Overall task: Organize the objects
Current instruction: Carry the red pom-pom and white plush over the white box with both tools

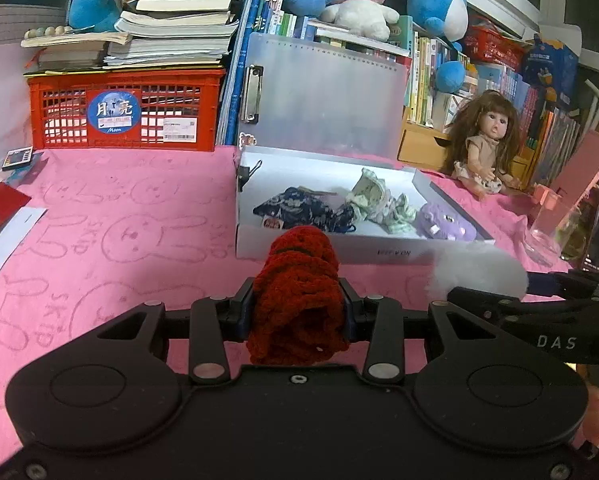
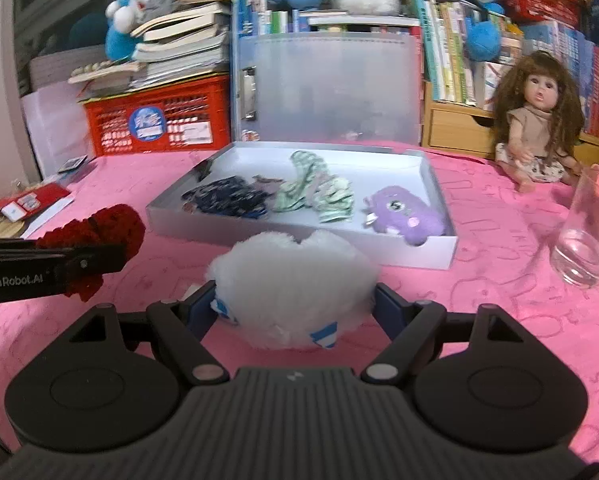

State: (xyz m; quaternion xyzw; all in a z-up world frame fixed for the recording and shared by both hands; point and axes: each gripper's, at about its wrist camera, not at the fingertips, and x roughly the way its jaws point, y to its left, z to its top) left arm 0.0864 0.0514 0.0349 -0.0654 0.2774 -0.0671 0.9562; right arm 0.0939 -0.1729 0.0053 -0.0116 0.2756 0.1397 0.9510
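L gripper (image 1: 297, 304) clamped narrow on the red knit piece (image 1: 297, 280), R gripper (image 2: 293, 304) set wide round the white fluffy toy (image 2: 291, 288), both poised just short of the white box (image 2: 431, 258), prob. to drop them w/ the other soft bits.

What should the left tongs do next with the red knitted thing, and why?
Probably carry it forward and over the near wall of the white box. The left tongs are shut on the red knitted piece, just short of the box, which already holds small cloth items and has bare floor at its left end.
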